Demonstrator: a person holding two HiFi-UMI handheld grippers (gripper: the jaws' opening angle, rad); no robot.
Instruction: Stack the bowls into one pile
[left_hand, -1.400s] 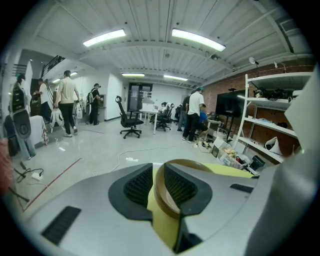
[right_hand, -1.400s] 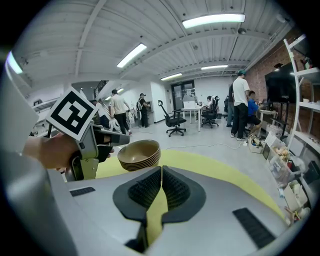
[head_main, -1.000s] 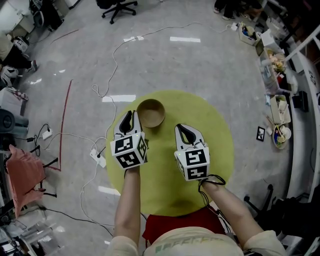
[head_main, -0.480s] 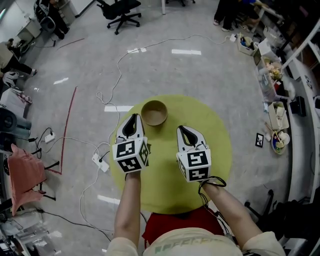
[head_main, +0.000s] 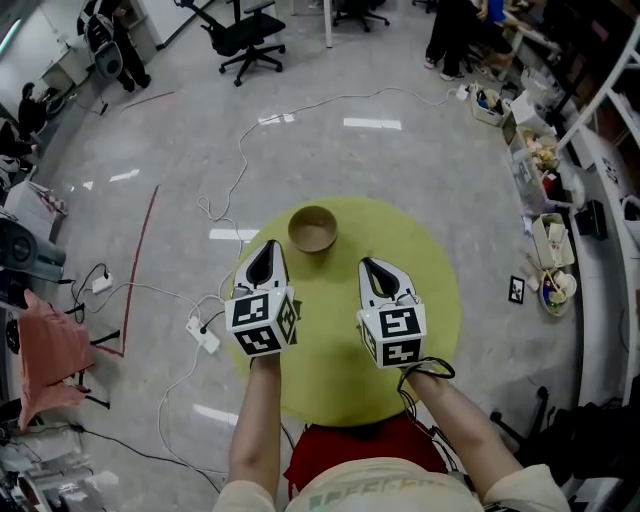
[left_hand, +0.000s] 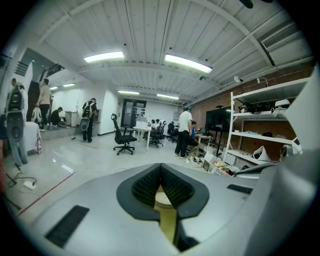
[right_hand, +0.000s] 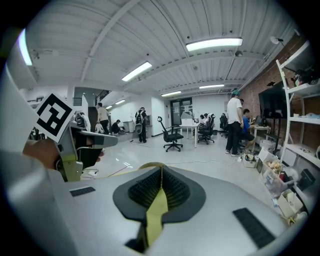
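A wooden bowl pile (head_main: 313, 229) stands near the far edge of the round yellow-green table (head_main: 330, 335). My left gripper (head_main: 269, 244) hovers just short of it on the left, jaws shut and empty. Through the gap behind its shut tips (left_hand: 161, 165) the layered bowl rims (left_hand: 162, 201) show. My right gripper (head_main: 369, 263) is level with the left one, to the right and nearer than the bowls, also shut and empty (right_hand: 161, 168). Only yellow table shows behind its jaws. The left gripper (right_hand: 75, 145) appears at the left of the right gripper view.
White cables and a power strip (head_main: 200, 333) lie on the floor left of the table. A red cloth (head_main: 45, 360) hangs at the far left. Cluttered shelves (head_main: 560, 220) run along the right. An office chair (head_main: 245, 35) and people stand far off.
Both grippers have drawn back a little from the bowls toward the person. The head view has lifted, so the table looks smaller. The bowls have not moved.
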